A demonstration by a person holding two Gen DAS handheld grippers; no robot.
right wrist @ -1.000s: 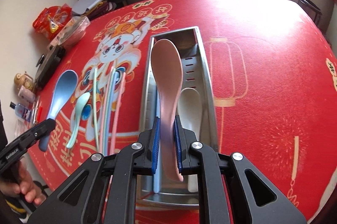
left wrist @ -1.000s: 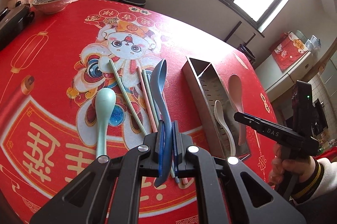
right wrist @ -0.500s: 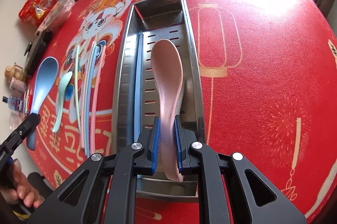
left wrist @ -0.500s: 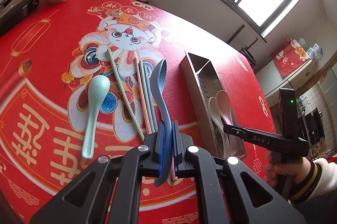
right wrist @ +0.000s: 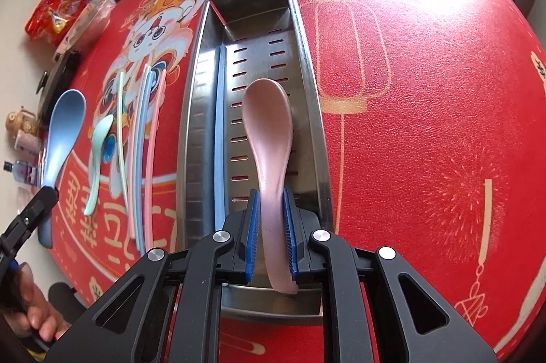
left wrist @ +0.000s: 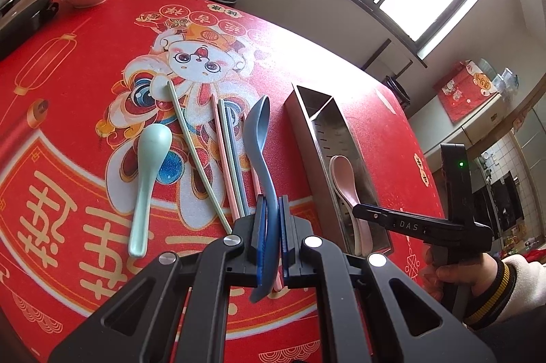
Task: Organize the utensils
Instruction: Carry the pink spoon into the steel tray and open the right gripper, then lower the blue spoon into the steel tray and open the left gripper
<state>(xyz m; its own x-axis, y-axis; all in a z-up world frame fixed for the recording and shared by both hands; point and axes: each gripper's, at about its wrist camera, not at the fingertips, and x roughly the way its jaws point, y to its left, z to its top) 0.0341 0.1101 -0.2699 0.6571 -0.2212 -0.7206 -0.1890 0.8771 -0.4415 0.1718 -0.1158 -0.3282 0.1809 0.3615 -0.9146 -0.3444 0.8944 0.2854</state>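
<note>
2 spoons held | L tongs (left wrist: 270, 233) clamp blue spoon (left wrist: 258, 138) handle | R tongs (right wrist: 271, 235) easing apart, pink spoon (right wrist: 269, 131) over tray (right wrist: 194, 110) | light, stiff, slick: grip mid-handle

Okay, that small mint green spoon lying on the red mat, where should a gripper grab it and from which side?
Grip the mint green spoon at mid-handle, coming from above with the fingers straddling the narrow stem. It lies flat, handle toward the camera, clear of the green chopstick beside it; the bowl looks too wide and rounded to pinch securely.

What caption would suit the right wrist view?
Right gripper lowers a pink spoon into the metal tray.
</note>
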